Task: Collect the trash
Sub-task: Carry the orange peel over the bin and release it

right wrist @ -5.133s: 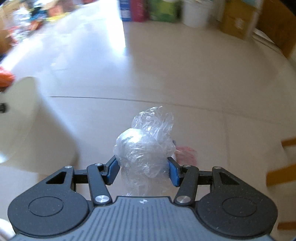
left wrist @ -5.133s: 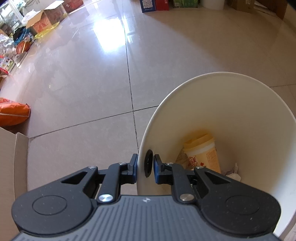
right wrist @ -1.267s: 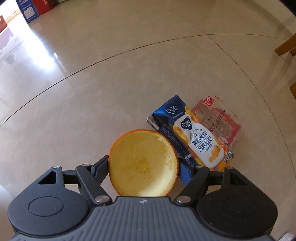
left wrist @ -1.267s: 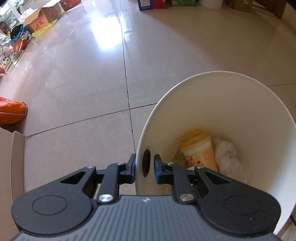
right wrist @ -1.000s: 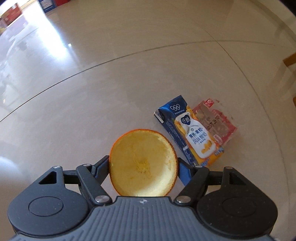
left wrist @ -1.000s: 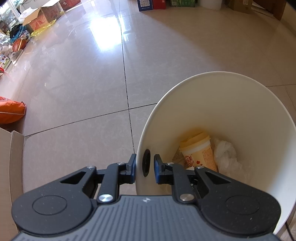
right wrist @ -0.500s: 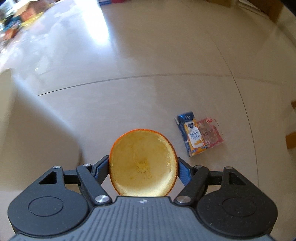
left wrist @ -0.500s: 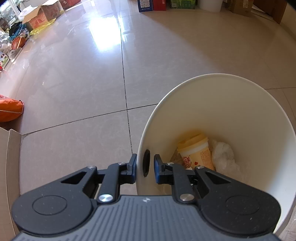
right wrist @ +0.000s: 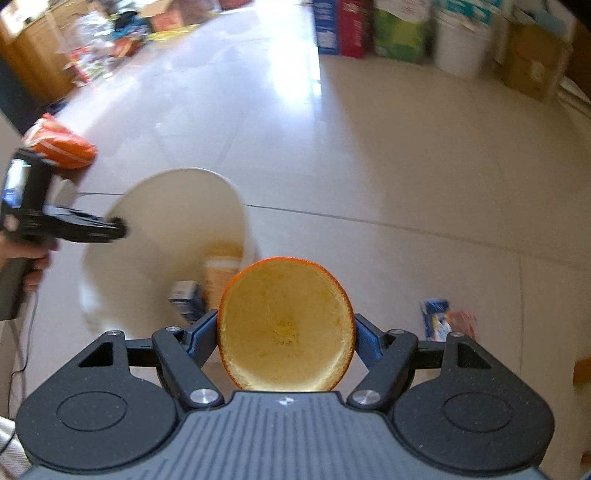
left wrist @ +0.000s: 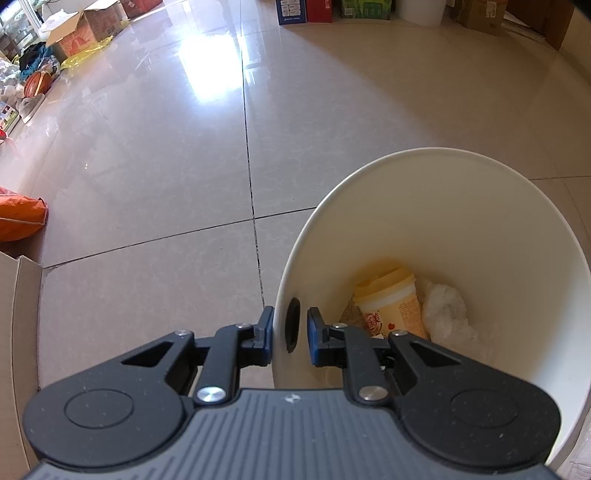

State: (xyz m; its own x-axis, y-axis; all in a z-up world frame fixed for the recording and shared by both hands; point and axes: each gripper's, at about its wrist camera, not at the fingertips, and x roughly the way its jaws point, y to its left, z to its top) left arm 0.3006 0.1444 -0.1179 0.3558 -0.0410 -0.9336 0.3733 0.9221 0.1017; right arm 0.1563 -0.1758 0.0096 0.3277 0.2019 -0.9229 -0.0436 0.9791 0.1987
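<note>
My left gripper [left wrist: 290, 328] is shut on the rim of a white trash bin [left wrist: 461, 206], which it holds tilted over the tiled floor. Inside lie a yellow-lidded cup [left wrist: 391, 299] and a crumpled clear plastic wad [left wrist: 447, 310]. My right gripper [right wrist: 286, 328] is shut on a hollow half orange peel [right wrist: 286, 325], its pale inside facing the camera. In the right wrist view the bin [right wrist: 177, 214] lies left of and beyond the peel, with the left gripper [right wrist: 122, 229] pinching its rim. A blue drink carton [right wrist: 436, 317] and a red wrapper [right wrist: 461, 321] lie on the floor to the right.
An orange bag [left wrist: 18, 218] and a cardboard box edge [left wrist: 18, 325] lie at the left. Boxes and cartons [right wrist: 354, 29] and a white bucket [right wrist: 458, 44] line the far wall. A person's hand [right wrist: 29, 266] grips the left tool's handle.
The right gripper has lifted and swung left with the orange peel, bringing the bin into view; the carton and wrapper now sit farther off to the right. The left gripper and bin have barely moved.
</note>
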